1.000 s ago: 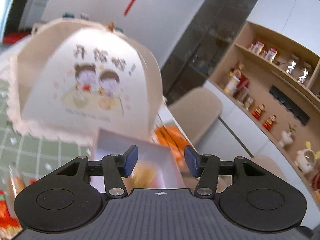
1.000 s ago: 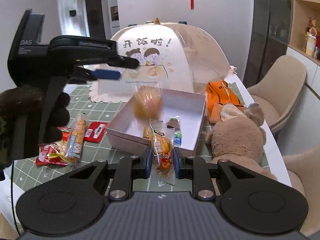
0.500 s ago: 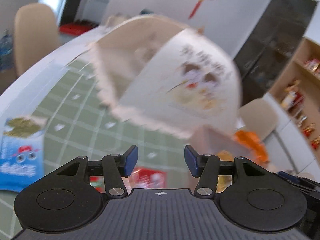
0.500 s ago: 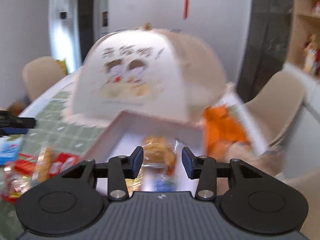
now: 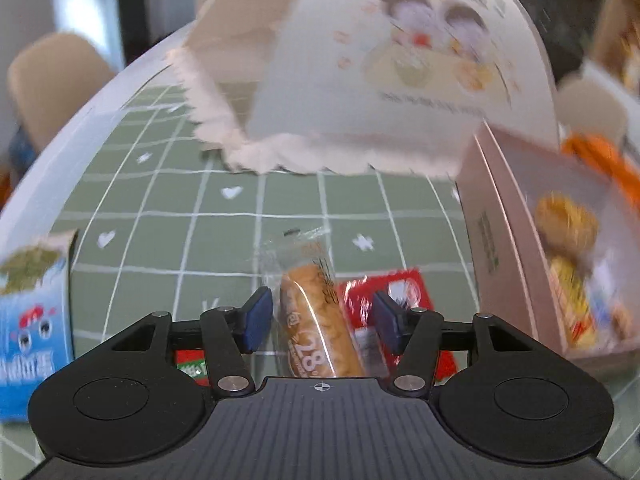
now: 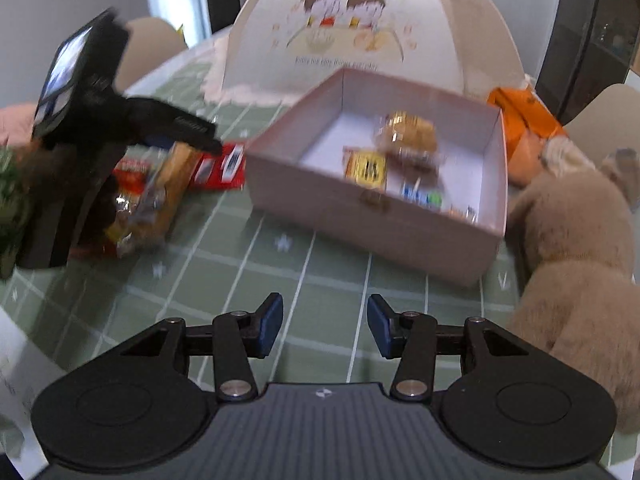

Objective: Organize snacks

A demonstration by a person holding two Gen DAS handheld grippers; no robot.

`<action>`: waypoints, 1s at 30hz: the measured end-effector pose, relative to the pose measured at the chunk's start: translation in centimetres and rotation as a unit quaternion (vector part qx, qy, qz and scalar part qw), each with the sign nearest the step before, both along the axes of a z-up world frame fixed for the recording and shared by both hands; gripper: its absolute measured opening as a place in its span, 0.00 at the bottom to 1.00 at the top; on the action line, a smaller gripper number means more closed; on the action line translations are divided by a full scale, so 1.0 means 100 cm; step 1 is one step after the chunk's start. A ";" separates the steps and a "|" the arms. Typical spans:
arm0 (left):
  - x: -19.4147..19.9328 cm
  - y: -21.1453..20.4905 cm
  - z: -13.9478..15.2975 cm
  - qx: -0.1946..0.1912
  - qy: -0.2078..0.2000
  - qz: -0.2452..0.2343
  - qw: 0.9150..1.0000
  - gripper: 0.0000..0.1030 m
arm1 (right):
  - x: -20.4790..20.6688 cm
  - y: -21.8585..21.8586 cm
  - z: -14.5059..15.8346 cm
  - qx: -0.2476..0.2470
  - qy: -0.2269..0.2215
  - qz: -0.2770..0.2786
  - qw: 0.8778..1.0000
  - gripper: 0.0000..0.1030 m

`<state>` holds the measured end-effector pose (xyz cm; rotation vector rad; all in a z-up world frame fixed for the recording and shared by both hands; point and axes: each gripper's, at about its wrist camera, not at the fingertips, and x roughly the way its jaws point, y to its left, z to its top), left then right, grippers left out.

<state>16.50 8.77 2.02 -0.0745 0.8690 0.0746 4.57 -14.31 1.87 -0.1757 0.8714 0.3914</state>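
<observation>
Both pairs of fingers are spreading apart, and neither has hold of anything. On the left gripper (image 5: pixel 322 322) the blue fingers (image 5: pixel 258 318) stand wide, one on each side of a long biscuit packet (image 5: pixel 316 320) that lies on the green checked cloth (image 5: pixel 168 236) of the counter, with a gap between pads and wrapper. A red packet (image 5: pixel 404 292) lies just right of it and a blue packet (image 5: pixel 30 320) sits well to the left. The right gripper (image 6: pixel 324 326) hangs over bare cloth just in front of the pink box (image 6: pixel 360 216), nothing between its fingers. Inside the box lie a round golden snack (image 6: pixel 408 136), a yellow packet (image 6: pixel 366 168) and several smaller ones, blurred. A domed food cover (image 6: pixel 360 28) stands behind the box; a brown plush toy (image 6: pixel 576 264) lies touching its right side.
</observation>
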 end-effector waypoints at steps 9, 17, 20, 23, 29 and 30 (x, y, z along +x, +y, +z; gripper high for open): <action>-0.054 -0.016 0.003 0.000 0.012 -0.099 0.995 0.47 | 0.004 0.007 -0.002 0.017 0.010 0.010 1.000 0.45; -0.106 0.000 0.009 -0.034 0.021 -0.086 0.996 0.42 | 0.024 0.048 0.002 0.040 -0.016 0.053 0.998 0.46; -0.116 0.018 0.017 -0.062 0.006 -0.040 0.997 0.42 | 0.039 0.071 -0.003 0.058 -0.025 0.041 0.997 0.60; -0.127 0.039 0.029 -0.126 -0.021 -0.009 0.992 0.42 | 0.053 0.094 -0.016 0.050 -0.034 0.001 0.998 0.60; -0.148 0.069 0.056 -0.140 -0.061 0.037 0.988 0.41 | 0.065 0.125 -0.034 0.054 -0.033 -0.026 0.998 0.73; -0.150 0.073 0.058 -0.141 -0.060 0.042 0.987 0.41 | 0.064 0.133 -0.036 0.037 -0.040 -0.019 0.998 0.73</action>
